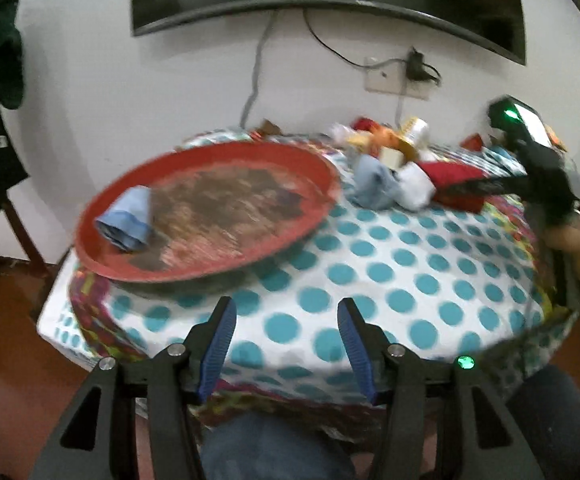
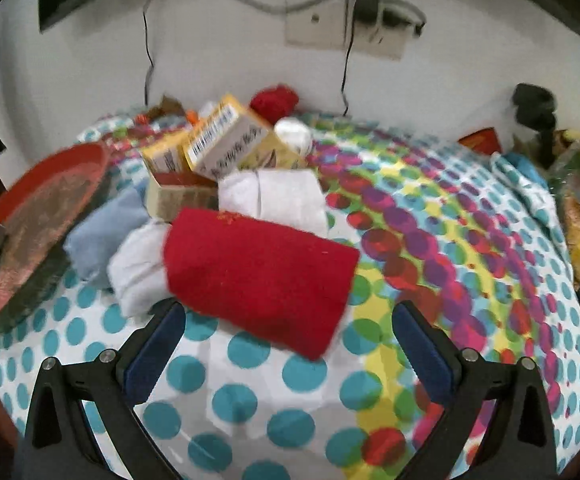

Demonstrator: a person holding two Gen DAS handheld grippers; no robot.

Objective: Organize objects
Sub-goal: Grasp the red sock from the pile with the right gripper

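Hovering over polka-dot counter [image 1: 369,248], left tool [image 1: 286,320] apart, nothing between blue pads. Right tool [image 2: 290,320] also apart, empty, just short of red folded cloth [image 2: 258,272]. White cloth [image 2: 138,268] and blue cloth [image 2: 98,236] touching red one's left side. Red round tray [image 1: 218,208] at counter's left carries rolled blue cloth [image 1: 128,218]. Yellow cartons [image 2: 226,136] piled behind.

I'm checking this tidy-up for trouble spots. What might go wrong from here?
1. The red tray seems to overhang the table's edge; a nudge might tip it, with the blue cloth on it.
2. The red cloth leans on white cloths; the open right gripper may drag them along.
3. The yellow boxes sit stacked askew and could topple.
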